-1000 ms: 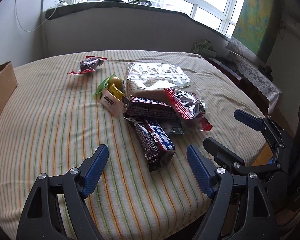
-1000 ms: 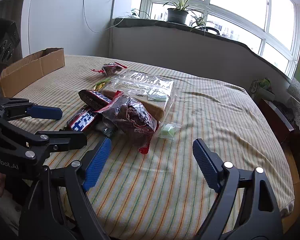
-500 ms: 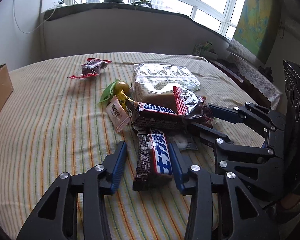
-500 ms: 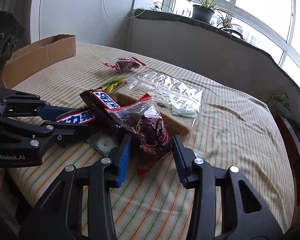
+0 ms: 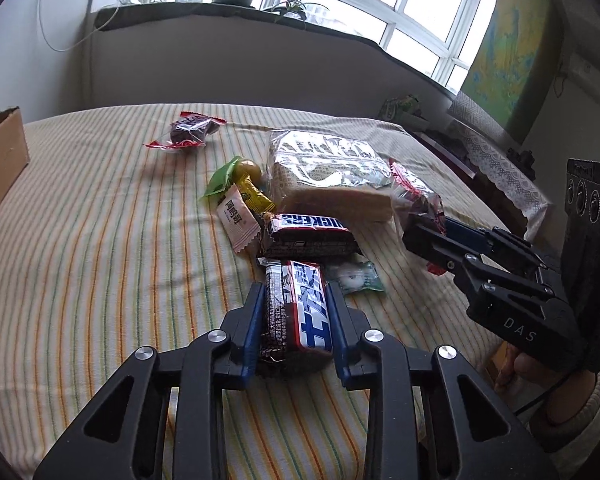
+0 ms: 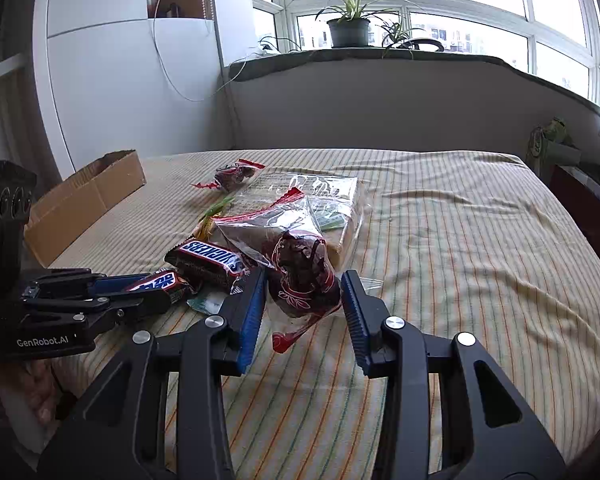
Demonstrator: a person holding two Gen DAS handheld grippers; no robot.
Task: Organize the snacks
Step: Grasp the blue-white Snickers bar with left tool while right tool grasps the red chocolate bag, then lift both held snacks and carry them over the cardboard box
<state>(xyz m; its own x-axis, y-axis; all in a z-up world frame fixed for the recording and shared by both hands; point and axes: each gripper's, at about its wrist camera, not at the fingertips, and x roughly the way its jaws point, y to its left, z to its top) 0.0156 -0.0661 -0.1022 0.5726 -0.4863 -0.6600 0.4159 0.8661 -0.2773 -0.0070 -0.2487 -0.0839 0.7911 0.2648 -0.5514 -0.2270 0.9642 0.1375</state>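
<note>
My left gripper (image 5: 296, 300) is shut on a brown chocolate bar with a blue-and-white label (image 5: 298, 312) lying on the striped cloth. A Snickers bar (image 5: 310, 234) lies just beyond it. My right gripper (image 6: 304, 288) is shut on a clear red-edged bag of dark dates (image 6: 300, 268), both pads against its sides. It shows at the right of the left wrist view (image 5: 428, 236). Behind lie a large clear pack of wafers (image 5: 332, 176) and several small sweets (image 5: 240, 196).
A second red date packet (image 5: 190, 132) lies farther back. A green mint packet (image 5: 354, 278) sits beside the held bar. A cardboard box (image 6: 84, 204) stands at the table's left edge. The striped tablecloth (image 6: 460, 240) stretches to the right.
Both grippers moved forward into the snack pile and closed, the left onto the chocolate bar, the right onto the date bag.
</note>
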